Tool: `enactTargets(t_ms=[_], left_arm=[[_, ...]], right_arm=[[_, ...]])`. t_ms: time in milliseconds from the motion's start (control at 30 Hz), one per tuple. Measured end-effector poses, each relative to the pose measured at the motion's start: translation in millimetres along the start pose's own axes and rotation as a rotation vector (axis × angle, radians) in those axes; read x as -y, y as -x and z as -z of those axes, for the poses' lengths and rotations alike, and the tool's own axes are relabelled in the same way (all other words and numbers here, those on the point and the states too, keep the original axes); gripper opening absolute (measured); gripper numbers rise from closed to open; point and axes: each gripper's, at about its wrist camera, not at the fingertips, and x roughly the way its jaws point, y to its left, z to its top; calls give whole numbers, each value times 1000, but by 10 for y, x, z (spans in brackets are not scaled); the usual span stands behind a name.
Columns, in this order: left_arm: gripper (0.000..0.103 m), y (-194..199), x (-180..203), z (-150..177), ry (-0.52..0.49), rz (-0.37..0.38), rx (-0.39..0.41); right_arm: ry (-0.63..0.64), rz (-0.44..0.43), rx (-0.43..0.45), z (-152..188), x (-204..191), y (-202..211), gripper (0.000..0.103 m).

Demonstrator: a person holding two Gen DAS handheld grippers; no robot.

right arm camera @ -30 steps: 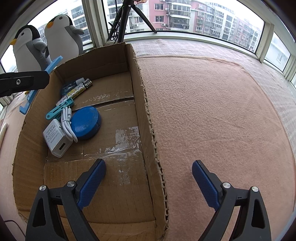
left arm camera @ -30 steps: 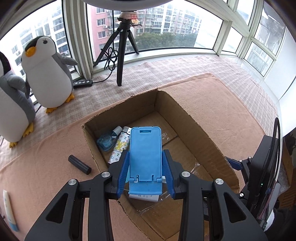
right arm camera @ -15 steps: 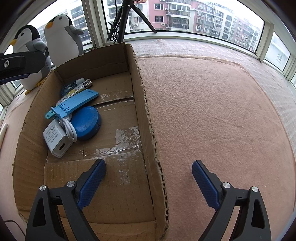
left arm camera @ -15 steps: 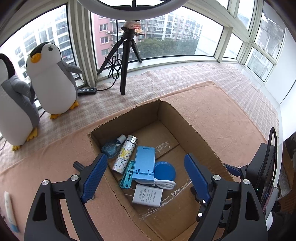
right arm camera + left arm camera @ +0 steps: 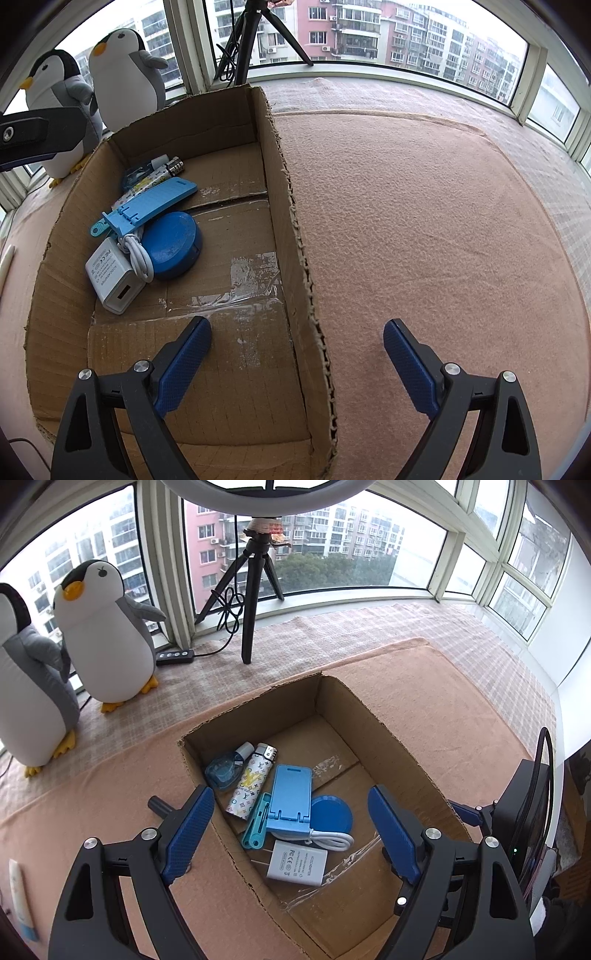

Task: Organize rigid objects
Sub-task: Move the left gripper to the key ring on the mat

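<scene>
On a pink blanket (image 5: 424,686) by the bay window, the cardboard box (image 5: 258,853) held the blue phone stand (image 5: 291,794) flat near its left wall, while the left gripper (image 5: 291,830) and right gripper (image 5: 295,365) hovered with jaws spread, empty, apparently free for another object.

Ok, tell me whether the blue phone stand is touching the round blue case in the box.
Touching. In the right wrist view the blue phone stand lies tilted with its underside resting on the round blue case's top edge; no gap shows.
</scene>
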Motion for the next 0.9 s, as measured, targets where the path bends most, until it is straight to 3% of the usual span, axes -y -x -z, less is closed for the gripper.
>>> enactTargets(t_ms=[300,633,800,900], left_arm=[[86,114,-433,117,57,-32,-2],[86,75,-1226,339,272,-47,-50],[81,-81,-1392,447,342,-30,-100],[72,-144,-1369,510,355,-18,-118]], right_arm=[[0,0,0,-1,-1,0,92],[5,2,0,-7,3,0,92],[7,3,0,-10,1,-1,92],[7,5,0,-1,-7,10,92]])
